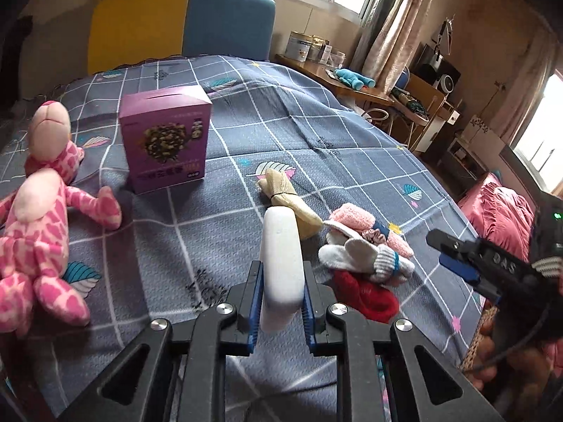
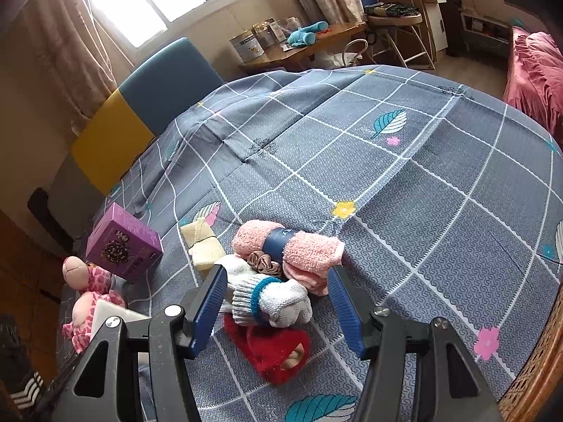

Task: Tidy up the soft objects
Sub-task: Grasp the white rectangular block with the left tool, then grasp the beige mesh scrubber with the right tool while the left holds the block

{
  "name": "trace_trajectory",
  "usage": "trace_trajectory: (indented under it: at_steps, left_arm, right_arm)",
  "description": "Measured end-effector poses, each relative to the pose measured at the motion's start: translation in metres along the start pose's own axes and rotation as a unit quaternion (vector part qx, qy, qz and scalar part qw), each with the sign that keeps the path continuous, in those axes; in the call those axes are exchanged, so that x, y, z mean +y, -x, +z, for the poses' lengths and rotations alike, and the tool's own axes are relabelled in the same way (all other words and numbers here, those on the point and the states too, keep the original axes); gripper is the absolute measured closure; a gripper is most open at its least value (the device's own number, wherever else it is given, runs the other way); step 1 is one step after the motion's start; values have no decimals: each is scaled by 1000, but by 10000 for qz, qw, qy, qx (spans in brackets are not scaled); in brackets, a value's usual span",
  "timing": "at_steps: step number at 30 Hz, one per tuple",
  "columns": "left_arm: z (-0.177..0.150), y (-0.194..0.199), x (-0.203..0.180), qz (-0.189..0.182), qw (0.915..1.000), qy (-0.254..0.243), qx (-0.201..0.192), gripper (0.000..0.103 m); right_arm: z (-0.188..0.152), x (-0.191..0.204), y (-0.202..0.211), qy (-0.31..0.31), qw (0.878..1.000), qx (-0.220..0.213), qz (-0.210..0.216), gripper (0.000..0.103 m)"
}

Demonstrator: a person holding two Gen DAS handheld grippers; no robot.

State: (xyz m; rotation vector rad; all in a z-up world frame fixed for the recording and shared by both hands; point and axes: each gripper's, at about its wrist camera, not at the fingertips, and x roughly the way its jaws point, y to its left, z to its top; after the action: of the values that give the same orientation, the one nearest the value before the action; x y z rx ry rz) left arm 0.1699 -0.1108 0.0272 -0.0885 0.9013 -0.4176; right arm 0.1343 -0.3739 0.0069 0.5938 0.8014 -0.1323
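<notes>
**Pink plush to red knit: a bed half sorted**

Pink and spotted, the plush (image 1: 38, 232) sprawls at the far left of the bedspread (image 1: 281, 112), limbs splayed, well apart from everything else; it looks unsorted rather than placed. Just right of it stands a purple box (image 1: 165, 140), upright and closed on top, near the plush but not touching it. Whether it is meant as a container I cannot tell.

Next comes a beige cloth (image 1: 288, 197), bound at the middle, lying flat beside the heap. In front of it the left gripper (image 1: 281, 302) is clenched on a white pad (image 1: 281, 263), which stands upright between the blue-lined fingers and clear of the bed, probably in carriage toward one group or the other.

Right of that lies the heap, the task's main cluster: a pink towel (image 2: 288, 246) with a navy band, a brown scrunchie (image 2: 264, 263) tucked against it, white gloves (image 2: 271, 299) on top, a red knit (image 2: 274, 351) beneath. Piled touching, they read as already gathered.

The right gripper (image 2: 278, 306) hovers above the gloves, spread wide and grasping nothing; the fingers bracket the heap's width, which suggests a pick from the top.
</notes>
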Motion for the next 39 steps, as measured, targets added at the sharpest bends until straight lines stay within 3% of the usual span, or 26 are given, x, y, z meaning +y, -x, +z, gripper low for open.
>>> trace_trajectory:
  at_steps: [4, 7, 14, 22, 25, 30, 31, 33, 36, 39]
  left_arm:
    - [-32, 35, 22, -179, 9997, 155, -18, 83]
    - [-50, 53, 36, -275, 9990, 349, -12, 83]
    - [-78, 87, 60, -168, 9987, 476, -105, 83]
    - [-84, 106, 65, -234, 9977, 562, -306, 83]
    - [-84, 109, 67, -281, 9973, 597, -336, 83]
    - [-85, 111, 71, -325, 9968, 651, -325, 83]
    - [-85, 111, 71, -323, 9968, 657, -316, 83]
    - [-85, 110, 73, -322, 9967, 684, -298, 83]
    - [-85, 108, 75, -303, 9965, 722, -286, 83]
    - [-85, 110, 74, -308, 9963, 740, -314, 83]
  right_arm:
    - [-2, 7, -2, 154, 9998, 75, 111, 43]
    - [-7, 28, -2, 665, 9973, 152, 272, 43]
    - [-16, 101, -31, 2048, 9753, 687, 462, 43]
    - [10, 146, -124, 2743, 9547, 1129, -239, 43]
    - [14, 150, -158, 2815, 9473, 1458, -466, 43]
    - [9, 146, -194, 2903, 9392, 1633, -836, 43]
    - [8, 145, -198, 2907, 9383, 1681, -829, 44]
    - [5, 144, -196, 3000, 9378, 1556, -799, 62]
    - [1, 146, -180, 3065, 9377, 1475, -708, 64]
    - [-15, 155, -144, 3183, 9386, 1308, -240, 65]
